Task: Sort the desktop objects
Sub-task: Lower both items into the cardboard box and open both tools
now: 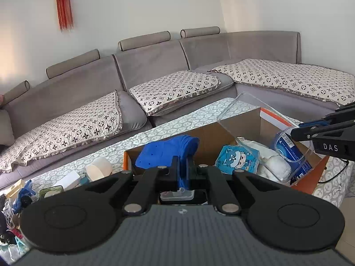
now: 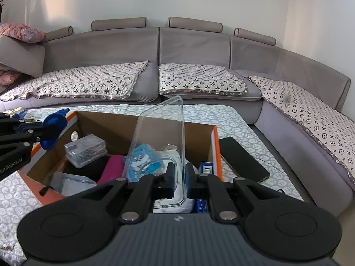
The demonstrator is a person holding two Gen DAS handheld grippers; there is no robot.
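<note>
An open cardboard box (image 1: 235, 124) with orange edges sits on the patterned table; it also shows in the right wrist view (image 2: 155, 128). My left gripper (image 1: 183, 170) is shut on a blue silicone piece (image 1: 168, 150) and holds it over the box's left part; it shows at the left in the right wrist view (image 2: 53, 130). My right gripper (image 2: 179, 177) is shut on a clear phone case (image 2: 162, 128), held upright over the box; it shows too in the left wrist view (image 1: 255, 119). Inside lie a blue cartoon packet (image 1: 237, 159), a white towel (image 1: 275, 164), a clear plastic box (image 2: 86, 150) and a magenta item (image 2: 113, 168).
A black phone (image 2: 241, 157) lies on the table right of the box. A tape roll (image 1: 99, 168), a white box (image 1: 68, 180) and several small cluttered items (image 1: 17, 199) lie left of the box. A grey sofa (image 2: 199, 51) curves behind and to the right of the table.
</note>
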